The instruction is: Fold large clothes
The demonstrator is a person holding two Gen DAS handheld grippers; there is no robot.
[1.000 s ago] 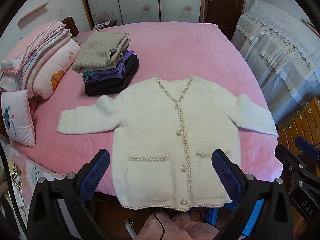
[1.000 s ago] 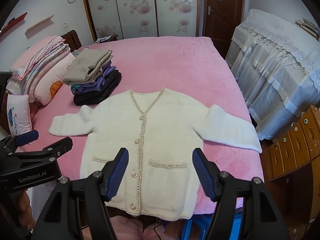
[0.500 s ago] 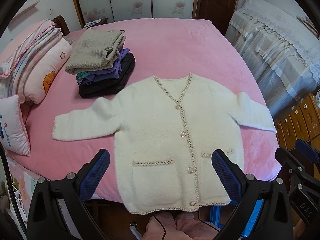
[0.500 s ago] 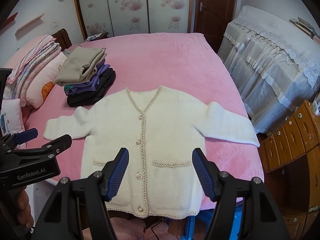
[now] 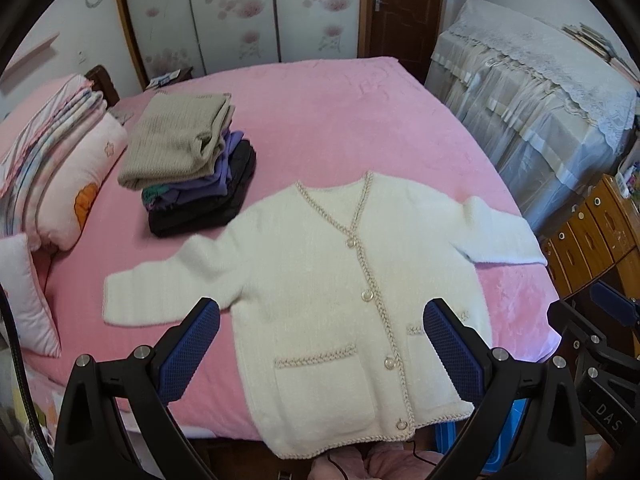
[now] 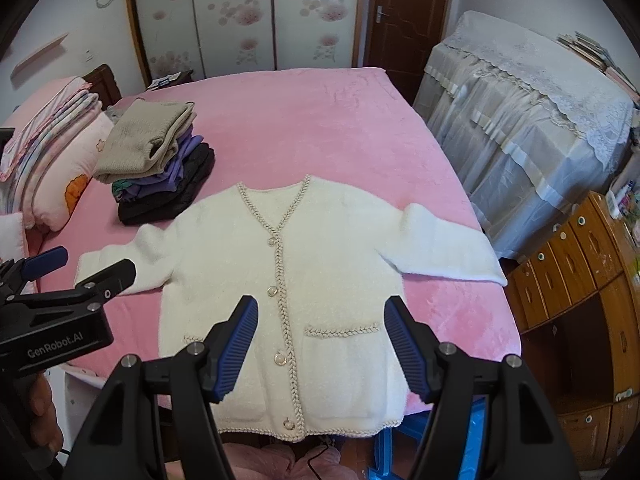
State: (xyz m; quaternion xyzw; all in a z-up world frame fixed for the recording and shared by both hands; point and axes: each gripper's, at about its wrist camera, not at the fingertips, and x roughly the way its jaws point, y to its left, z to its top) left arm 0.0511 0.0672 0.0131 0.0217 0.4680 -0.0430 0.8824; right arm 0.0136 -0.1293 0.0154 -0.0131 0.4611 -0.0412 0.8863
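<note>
Left wrist view: we hold the left gripper point(image 5: 320, 344) above the near edge of the bed point(image 5: 340, 120), its jaws spread wide and holding nothing. One cream cardigan point(image 5: 340, 280) lies flat and face up at the centre, buttoned, both sleeves spread, its hem hanging over the bed edge at 6 o'clock. One stack of folded clothes point(image 5: 188, 168) sits at 10 o'clock, just beyond the left sleeve. We count four buttons and two pockets.

Right wrist view: the right gripper point(image 6: 320, 344) also hovers over the hem, jaws wide apart, empty. The cardigan point(image 6: 288, 272) fills the centre; the stack point(image 6: 156, 164) lies at 10 o'clock; the left gripper point(image 6: 68, 276) enters at 9 o'clock.

We judge the step to be the approach, with no fold yet made. The next move calls for gripping one sleeve near its cuff and laying it across the body.
</note>
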